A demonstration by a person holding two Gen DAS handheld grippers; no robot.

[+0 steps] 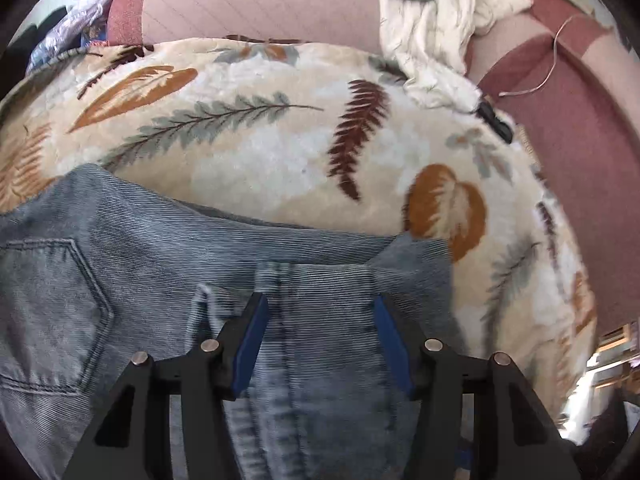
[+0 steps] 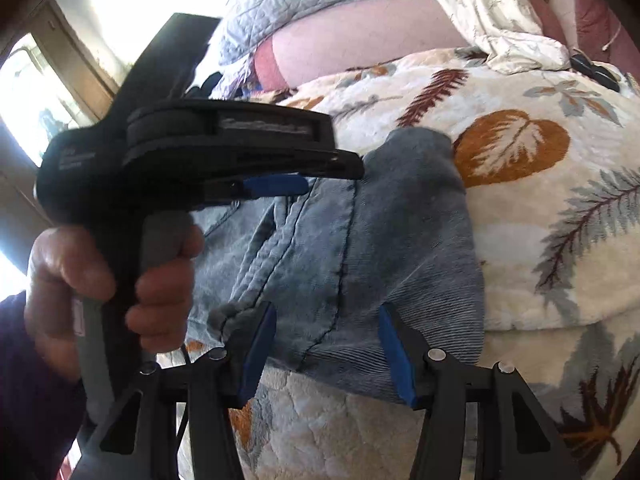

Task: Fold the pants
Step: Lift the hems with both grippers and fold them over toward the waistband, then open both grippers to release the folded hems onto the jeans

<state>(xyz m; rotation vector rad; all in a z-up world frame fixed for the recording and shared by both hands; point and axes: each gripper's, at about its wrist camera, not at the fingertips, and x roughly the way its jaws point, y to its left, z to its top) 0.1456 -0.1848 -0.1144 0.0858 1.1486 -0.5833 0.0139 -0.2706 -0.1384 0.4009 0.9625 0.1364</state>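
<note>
Setting: bed covered by a leaf-print blanket (image 1: pixel 256 152); a white sheet (image 1: pixel 432 40) is bunched at the far side, with pink bedding behind it.
Pants: blue jeans (image 1: pixel 132 248) are laid on the blanket at the near edge, folded over into a thick bundle; a back pocket is seen at the left of the left wrist view, and a seam runs between the left tool's jaws.
Left tool (image 1: pixel 320 344): released; the jaws are spread above the denim, with no cloth pinched between the blue pads. From the right wrist view it is seen side-on (image 2: pixel 276 186), held by a hand (image 2: pixel 108 288) over the top layer.
Right tool (image 2: pixel 328 352): released; the jaws straddle the near hem of the bundle, the pads not pressed on it.
Stage (judged): a fold appears just set down, with both tools let go of the cloth.
Risk 1: the stiff top layer could spring back or slide off, since nothing is holding it.
Risk 2: only one layer might be caught at the next grasp, so the fold would be pulled askew.
Risk 3: the plush blanket could be pinched together with the hem.
</note>
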